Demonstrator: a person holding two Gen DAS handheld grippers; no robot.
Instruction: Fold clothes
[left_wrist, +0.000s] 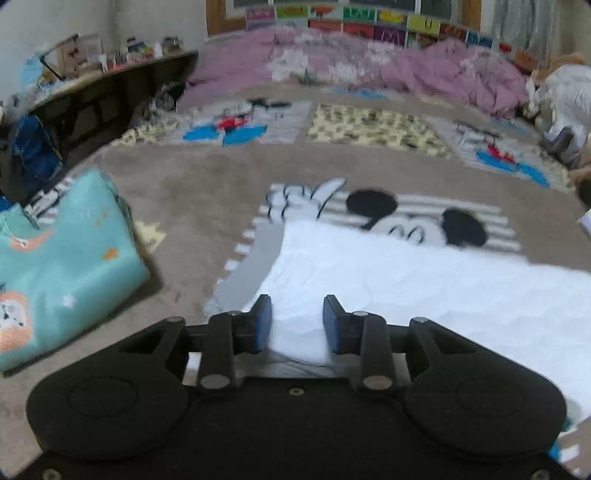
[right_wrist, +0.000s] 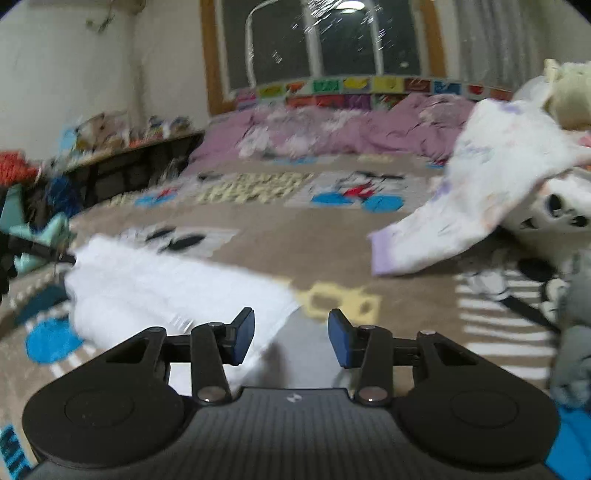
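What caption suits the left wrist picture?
Open left tongs poised over a white garment spread on a cartoon-mouse blanket.

One white garment (left_wrist: 424, 291), one teal garment (left_wrist: 70, 258) (folded), two grippers (left_wrist: 297, 320).

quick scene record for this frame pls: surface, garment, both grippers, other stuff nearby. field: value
surface: brown cartoon-mouse print blanket on a bed
garment: white flat-lying cloth, spread on the blanket, not yet folded as far as visible
left gripper: open, blue pads either side of the cloth's near edge, not clamped
right gripper: open, empty, by the cloth's corner
other clothes: teal star-print garment left of the cloth; white and lilac printed garment to the right
background: pink rumpled duvet
image quality: motion blur, right view worst
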